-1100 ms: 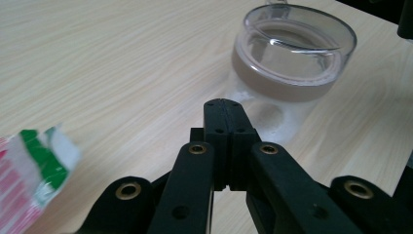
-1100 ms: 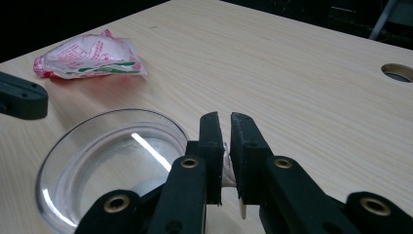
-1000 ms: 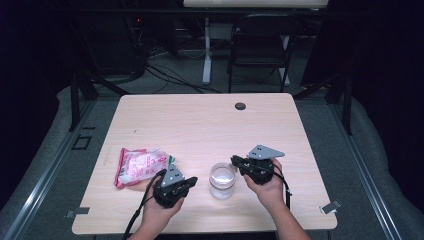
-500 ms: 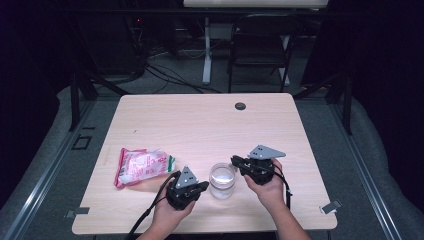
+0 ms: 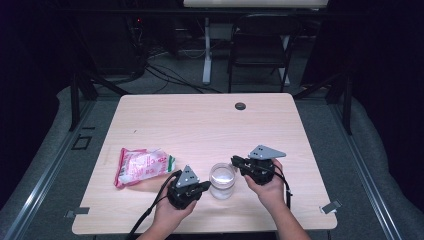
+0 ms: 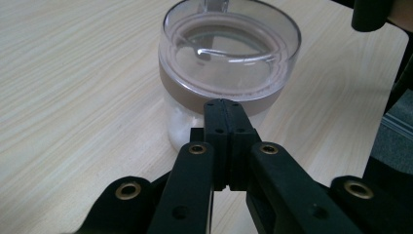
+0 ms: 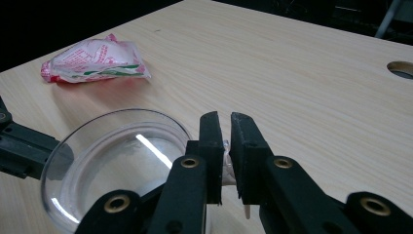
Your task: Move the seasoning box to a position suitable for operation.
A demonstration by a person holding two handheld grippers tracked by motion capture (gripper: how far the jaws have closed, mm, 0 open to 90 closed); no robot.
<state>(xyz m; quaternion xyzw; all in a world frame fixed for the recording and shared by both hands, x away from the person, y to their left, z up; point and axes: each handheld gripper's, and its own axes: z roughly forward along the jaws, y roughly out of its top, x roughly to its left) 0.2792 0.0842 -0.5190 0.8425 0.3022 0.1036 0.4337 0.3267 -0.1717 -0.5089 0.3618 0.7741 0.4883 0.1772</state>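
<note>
- High view: fixed above the near edge of the table [image 5: 200, 125], facing forward and down, far enough to take in the whole top and the floor beyond.
- Left gripper view: riding low, very close to the clear jar [image 6: 229, 63], looking along closed jaws at its side.
- Right gripper view: close above the jar's lid [image 7: 117, 161], facing across the table toward the red-and-white packet [image 7: 95, 61].
- Shared by all three: jar and surrounding tabletop.

Bright table, dark blurry surroundings

Left gripper [image 5: 204, 186] now seemingly against jar [image 5: 222, 179]
</note>
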